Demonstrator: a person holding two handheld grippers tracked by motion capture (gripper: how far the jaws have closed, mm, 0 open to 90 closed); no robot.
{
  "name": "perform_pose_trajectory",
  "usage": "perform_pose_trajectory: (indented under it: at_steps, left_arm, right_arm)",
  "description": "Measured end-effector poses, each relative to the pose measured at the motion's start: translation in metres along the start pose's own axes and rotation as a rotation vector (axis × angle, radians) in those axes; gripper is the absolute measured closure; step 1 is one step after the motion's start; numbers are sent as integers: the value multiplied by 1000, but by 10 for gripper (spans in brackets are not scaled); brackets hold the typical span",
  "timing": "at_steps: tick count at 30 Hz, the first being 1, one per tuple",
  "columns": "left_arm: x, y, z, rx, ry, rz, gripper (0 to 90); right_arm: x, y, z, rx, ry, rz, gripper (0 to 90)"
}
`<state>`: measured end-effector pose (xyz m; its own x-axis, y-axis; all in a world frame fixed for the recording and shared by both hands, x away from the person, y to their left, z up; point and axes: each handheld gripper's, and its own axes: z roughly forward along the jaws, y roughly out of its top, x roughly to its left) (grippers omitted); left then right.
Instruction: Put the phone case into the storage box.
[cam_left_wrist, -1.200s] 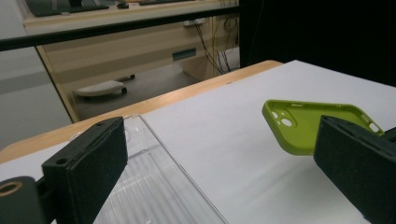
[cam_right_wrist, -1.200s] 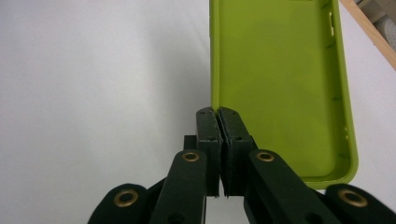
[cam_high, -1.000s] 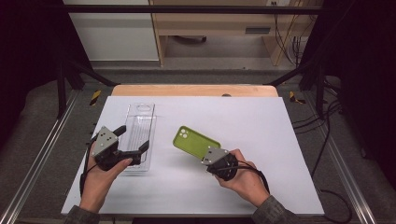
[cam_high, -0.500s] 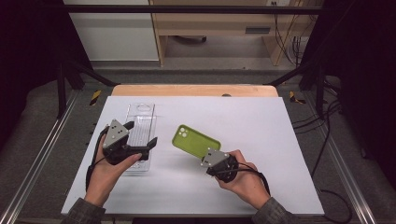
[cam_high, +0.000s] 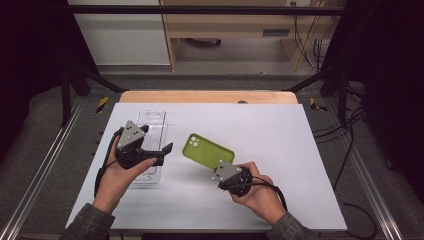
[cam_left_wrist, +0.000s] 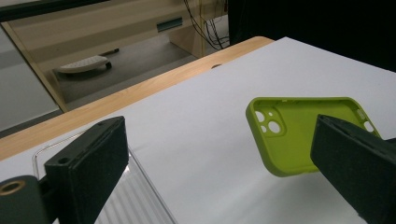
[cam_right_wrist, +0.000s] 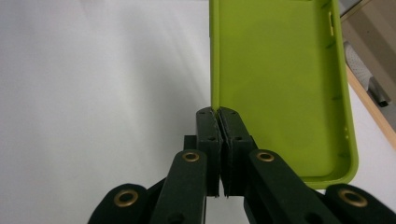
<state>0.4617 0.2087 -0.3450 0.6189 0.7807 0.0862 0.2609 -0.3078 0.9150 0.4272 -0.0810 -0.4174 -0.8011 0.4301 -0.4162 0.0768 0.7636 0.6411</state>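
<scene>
My right gripper (cam_high: 220, 166) is shut on the side wall of a lime-green phone case (cam_high: 207, 150) near its corner, open side up; in the right gripper view the jaws (cam_right_wrist: 218, 114) pinch that thin edge of the green case (cam_right_wrist: 275, 79). My left gripper (cam_high: 165, 154) hovers open over a clear plastic phone case (cam_high: 152, 132) lying on the white table, with nothing between its fingers. In the left gripper view, the open gripper (cam_left_wrist: 219, 177) frames the green case (cam_left_wrist: 299, 130), which is slightly off the surface, and the clear case (cam_left_wrist: 135, 200) lies below.
The white table top (cam_high: 280, 150) ends in a wooden strip (cam_high: 210, 96) at the far edge. Dark metal frame rails (cam_high: 65, 145) run along both sides. Cables (cam_high: 350, 150) trail on the right floor. A cabinet and a desk stand beyond the table.
My left gripper has risen and shifted right and farther away over the clear case. The right gripper and the green case have stayed put.
</scene>
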Motion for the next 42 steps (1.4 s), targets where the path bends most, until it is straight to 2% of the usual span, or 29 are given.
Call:
perform_pose_trajectory:
  at_steps: [18, 24, 31, 38, 40, 42]
  left_arm:
    - [-12, 20, 15, 68, -36, 14, 46]
    - [-19, 28, 18, 86, -52, 43, 47]
    - [-22, 32, 22, 91, -59, 48, 61]
    - [-21, 35, 24, 83, -49, 9, 98]
    - [-21, 37, 23, 76, -43, 10, 139]
    - [-22, 39, 22, 71, -42, 3, 143]
  right_arm:
    - [4, -1, -2, -6, -31, -10, 880]
    - [5, 0, -3, -5, -35, -13, 880]
    - [5, 3, -6, -10, -42, -23, 880]
    - [8, 3, -7, -10, -50, -31, 880]
    - [8, 3, -8, -11, -53, -32, 880]
    - [8, 3, -8, -10, -53, -30, 880]
